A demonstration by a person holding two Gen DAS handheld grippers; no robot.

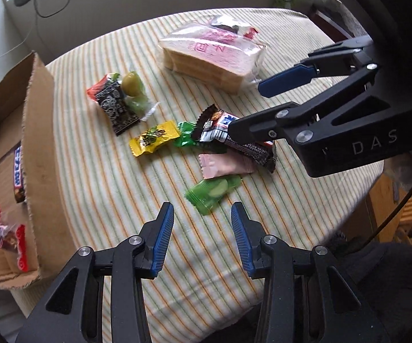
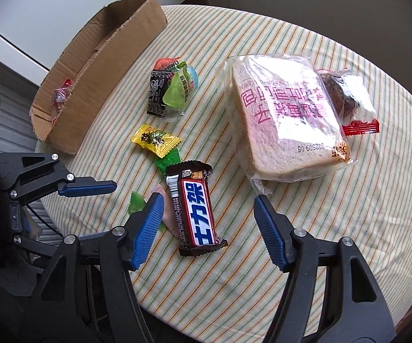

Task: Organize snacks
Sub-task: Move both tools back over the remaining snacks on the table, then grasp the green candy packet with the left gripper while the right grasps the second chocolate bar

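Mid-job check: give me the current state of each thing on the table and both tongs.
Cardboard box: open-topped, two snacks inside.
Chocolate bar: sealed, flat on the cloth, between the right tongs' open jaws, not gripped.
Bread bag: sealed, lying flat.
Yellow candy: wrapped, loose on the cloth.
Green candy: wrapped, just ahead of the left tongs.
Left tongs: open, empty.
Right tongs: open, straddling the bar.

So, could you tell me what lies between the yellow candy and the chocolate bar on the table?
A small green wrapper lies between the yellow candy and the chocolate bar, its end tucked under the bar's top edge. The right wrist view shows it best.
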